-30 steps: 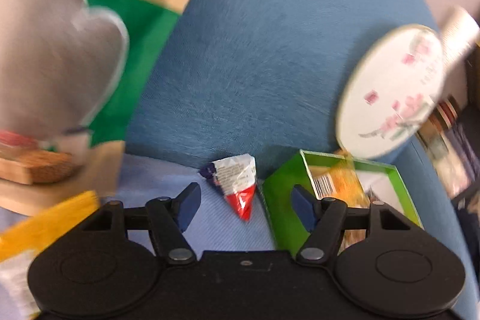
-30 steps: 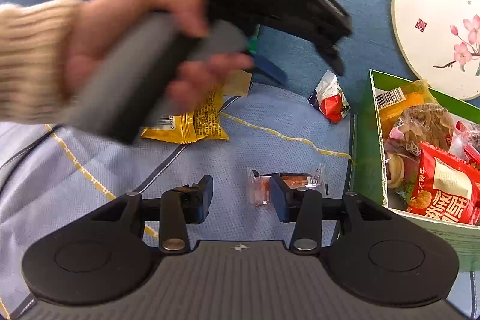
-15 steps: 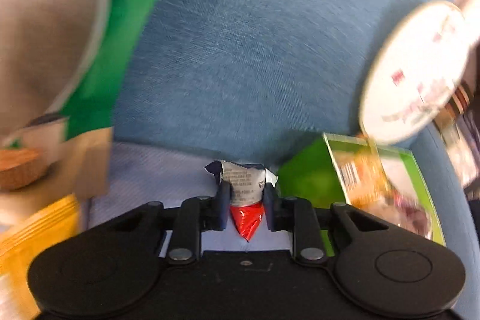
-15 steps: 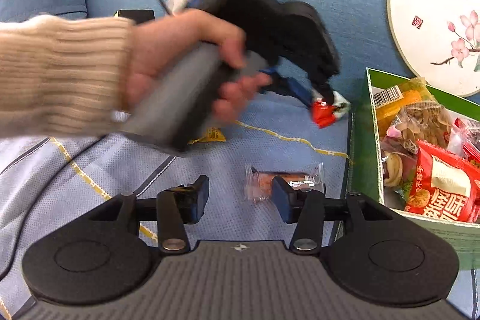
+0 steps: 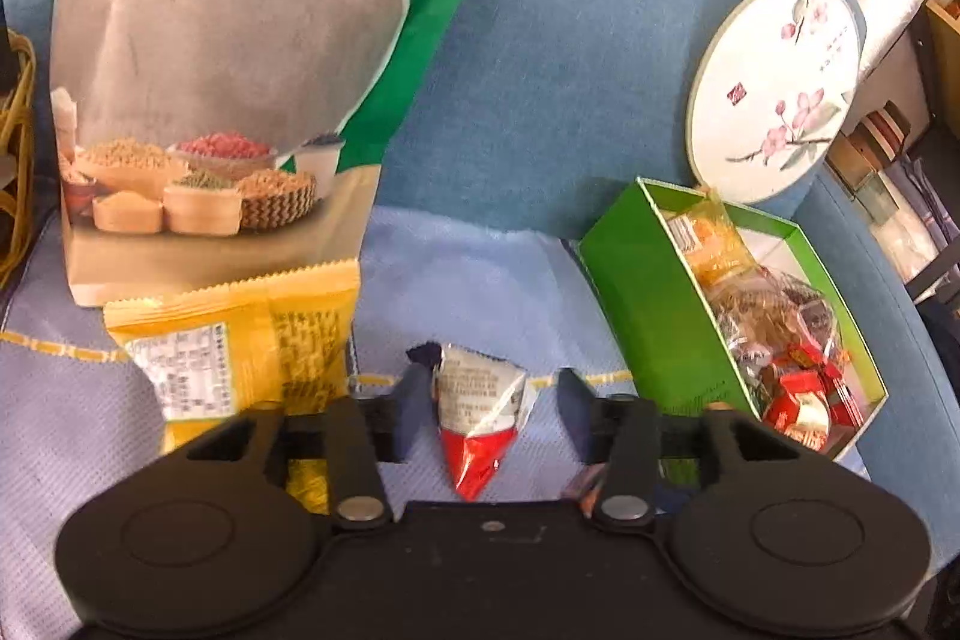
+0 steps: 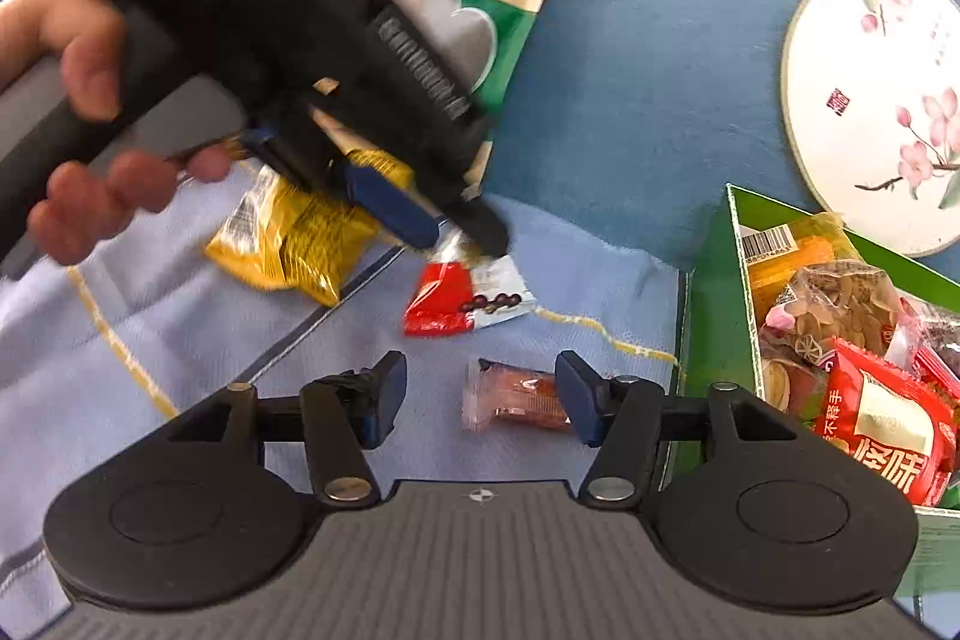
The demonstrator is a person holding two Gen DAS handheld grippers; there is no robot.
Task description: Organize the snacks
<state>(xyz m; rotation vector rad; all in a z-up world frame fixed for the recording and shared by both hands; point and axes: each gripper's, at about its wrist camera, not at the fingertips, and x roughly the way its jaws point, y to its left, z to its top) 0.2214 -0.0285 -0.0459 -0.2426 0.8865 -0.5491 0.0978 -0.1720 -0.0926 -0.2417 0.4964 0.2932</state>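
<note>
Left tool (image 5: 486, 403) let go of red-white packet (image 5: 480, 418).

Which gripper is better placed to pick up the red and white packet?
Left. The red and white packet lies between the opening left gripper; the right gripper straddles another snack.

Right gripper (image 6: 477, 394) jaws opening around an orange candy (image 6: 516, 397) beside the green box (image 6: 714, 292).

Round floral fan (image 5: 774, 91) leaning against blue cushion (image 5: 540, 58)
Pale blue cloth (image 6: 180, 340) with yellow stitching is lying underneath.
</note>
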